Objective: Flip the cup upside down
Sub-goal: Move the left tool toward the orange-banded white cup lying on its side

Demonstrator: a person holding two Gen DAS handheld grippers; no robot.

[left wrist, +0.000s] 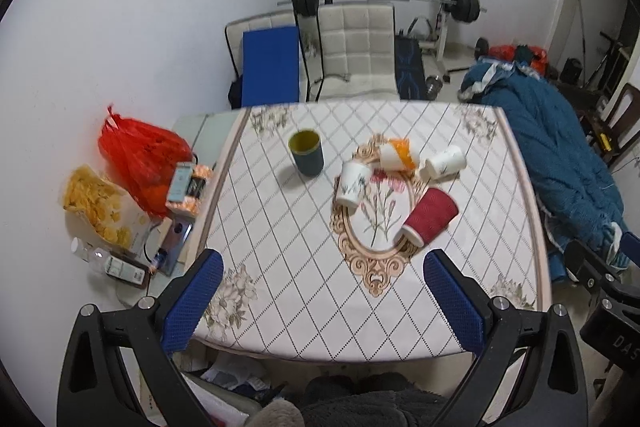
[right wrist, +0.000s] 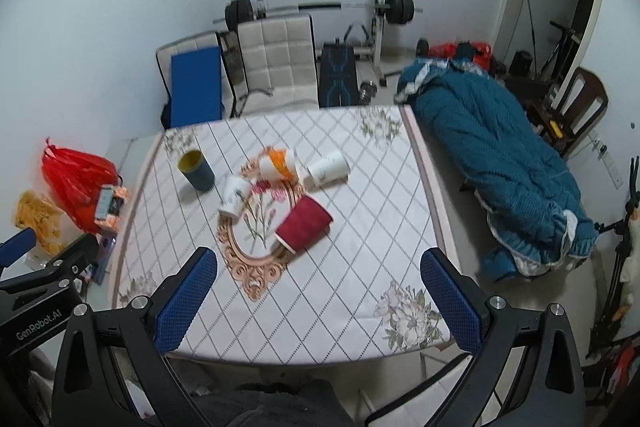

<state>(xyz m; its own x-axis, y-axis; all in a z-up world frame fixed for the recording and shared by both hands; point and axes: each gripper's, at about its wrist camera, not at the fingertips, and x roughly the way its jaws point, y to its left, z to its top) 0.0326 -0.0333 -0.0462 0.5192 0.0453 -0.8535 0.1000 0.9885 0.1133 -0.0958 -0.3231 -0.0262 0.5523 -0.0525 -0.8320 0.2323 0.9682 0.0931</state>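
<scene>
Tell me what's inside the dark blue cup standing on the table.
The dark blue cup stands upright with its mouth open. Only its yellow inner wall shows near the rim, and nothing sticks out. The bottom is hidden by the cup's own wall, so I cannot tell if it is empty.

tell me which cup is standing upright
The dark blue cup with the yellow inside, mouth up. The red cup and the three pale cups lie on their sides.

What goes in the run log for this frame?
left gripper open | right gripper open | dark cup upright | red cup lying
</scene>
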